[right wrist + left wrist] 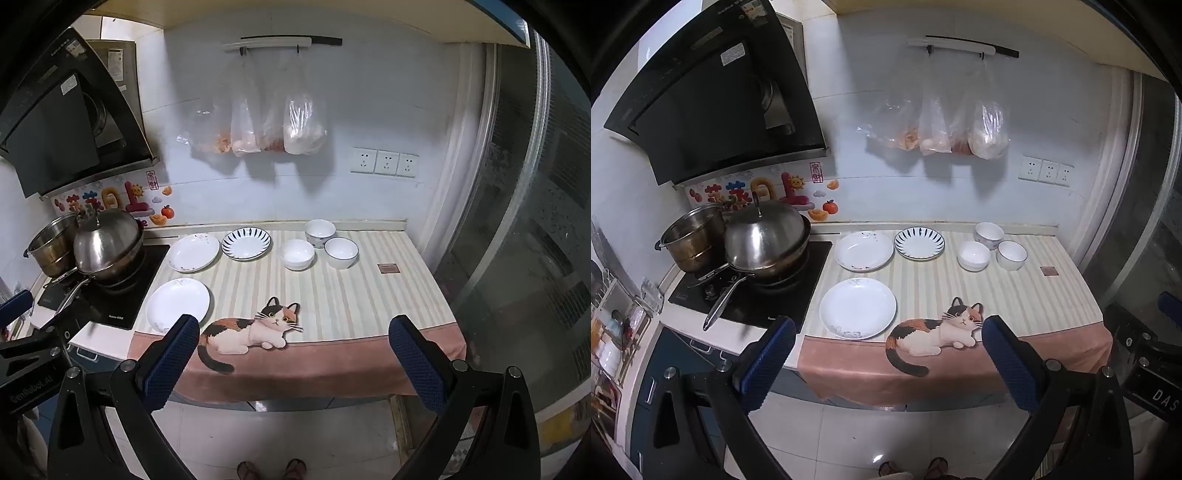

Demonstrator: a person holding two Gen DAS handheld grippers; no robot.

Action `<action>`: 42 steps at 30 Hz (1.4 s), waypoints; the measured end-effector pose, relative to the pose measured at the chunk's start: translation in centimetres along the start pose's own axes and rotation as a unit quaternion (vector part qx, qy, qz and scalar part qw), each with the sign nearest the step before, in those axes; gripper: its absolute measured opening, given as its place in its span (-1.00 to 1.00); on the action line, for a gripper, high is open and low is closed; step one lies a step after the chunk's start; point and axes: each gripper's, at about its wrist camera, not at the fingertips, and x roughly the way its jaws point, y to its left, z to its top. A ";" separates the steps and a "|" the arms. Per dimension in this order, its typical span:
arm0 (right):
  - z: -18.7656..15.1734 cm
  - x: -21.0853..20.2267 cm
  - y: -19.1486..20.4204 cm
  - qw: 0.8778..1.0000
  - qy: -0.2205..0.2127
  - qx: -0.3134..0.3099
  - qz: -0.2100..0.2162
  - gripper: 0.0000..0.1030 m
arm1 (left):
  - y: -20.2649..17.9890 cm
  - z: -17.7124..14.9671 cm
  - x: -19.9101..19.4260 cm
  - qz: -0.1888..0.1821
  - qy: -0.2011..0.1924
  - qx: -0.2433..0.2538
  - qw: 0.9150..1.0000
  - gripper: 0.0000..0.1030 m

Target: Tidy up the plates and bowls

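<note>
Lying beyond both spread claws [888,363] [293,360]: plates [857,308], bowls [974,255].

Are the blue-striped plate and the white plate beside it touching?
Cannot tell. In both wrist views the blue-striped plate and the white plate sit rim to rim, with no clear gap or contact.

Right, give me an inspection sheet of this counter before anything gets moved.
Surface: striped cat-print cloth over the counter.
Job's things: three plates, apart, left side; three bowls, upright, unstacked, right.
Clutter: small brown square on the cloth.
Grippers: left gripper and right gripper open, empty, short of the counter.
Cables: nothing seen.
Surroundings: lidded pan and pot on the hob, hanging bags, sockets.
</note>
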 end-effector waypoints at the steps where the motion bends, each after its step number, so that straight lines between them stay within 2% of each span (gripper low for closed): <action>1: 0.0 0.0 0.0 1.000 0.000 -0.001 0.000 1.00 | 0.0 0.0 0.0 0.000 0.000 0.000 1.000 1.00; 16: 0.7 0.1 1.5 1.000 0.002 -0.005 -0.001 1.00 | 0.8 0.1 -0.4 0.006 -0.003 0.001 1.000 1.00; 42: 0.1 -1.4 0.0 1.000 -0.006 -0.001 0.002 1.00 | 0.3 0.8 -1.3 0.005 -0.013 0.001 1.000 1.00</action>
